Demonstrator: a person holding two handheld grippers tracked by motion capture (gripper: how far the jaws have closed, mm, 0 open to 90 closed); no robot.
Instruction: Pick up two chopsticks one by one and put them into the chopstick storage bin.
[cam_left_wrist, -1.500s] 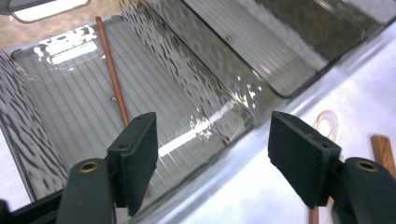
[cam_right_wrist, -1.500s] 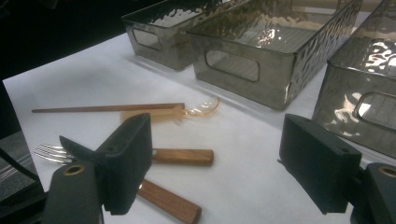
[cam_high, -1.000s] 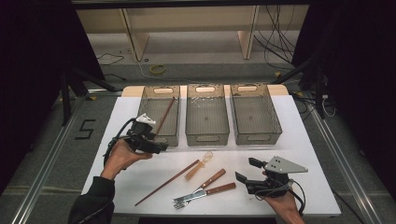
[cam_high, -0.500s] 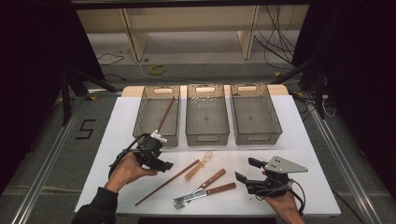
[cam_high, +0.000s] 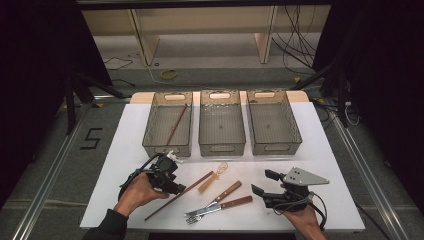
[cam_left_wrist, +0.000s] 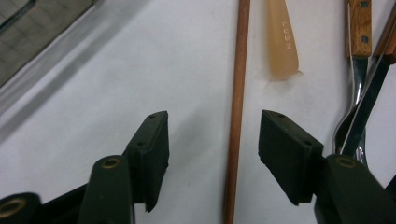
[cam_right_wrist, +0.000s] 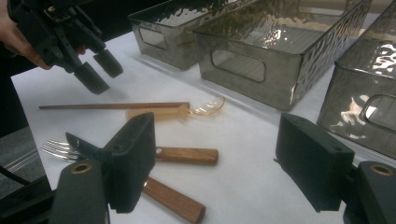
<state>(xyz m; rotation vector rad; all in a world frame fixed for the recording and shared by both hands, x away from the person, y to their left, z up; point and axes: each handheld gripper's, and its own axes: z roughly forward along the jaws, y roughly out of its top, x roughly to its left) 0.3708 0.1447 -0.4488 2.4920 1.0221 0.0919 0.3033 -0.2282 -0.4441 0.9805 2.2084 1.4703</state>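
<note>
A brown chopstick (cam_high: 178, 195) (cam_left_wrist: 236, 112) lies slanted on the white table (cam_high: 125, 150). My left gripper (cam_high: 176, 186) (cam_left_wrist: 214, 125) is lowered over it. Its jaws have just been closing and stand on either side of the stick, with a gap on both sides, so the pads do not press on it. An amber plastic spoon (cam_high: 212, 180) (cam_left_wrist: 281, 42) and two wooden-handled forks (cam_high: 216, 203) (cam_right_wrist: 186, 155) lie just right of the stick. My right gripper (cam_high: 263, 183) (cam_right_wrist: 217, 140) rests open near the front right with nothing between its pads. The right gripper view shows the left gripper (cam_right_wrist: 95, 67) above the chopstick (cam_right_wrist: 112, 106).
Three clear grey bins stand in a row at the back: the left bin (cam_high: 150, 131) has another chopstick (cam_high: 176, 125) in it, while the middle bin (cam_high: 221, 145) and the right bin (cam_high: 295, 131) hold nothing. Bare table lies left of my left hand.
My left gripper has come down and toward the front from beside the left bin to the chopstick, and its jaws have narrowed. The right gripper has stayed put.
</note>
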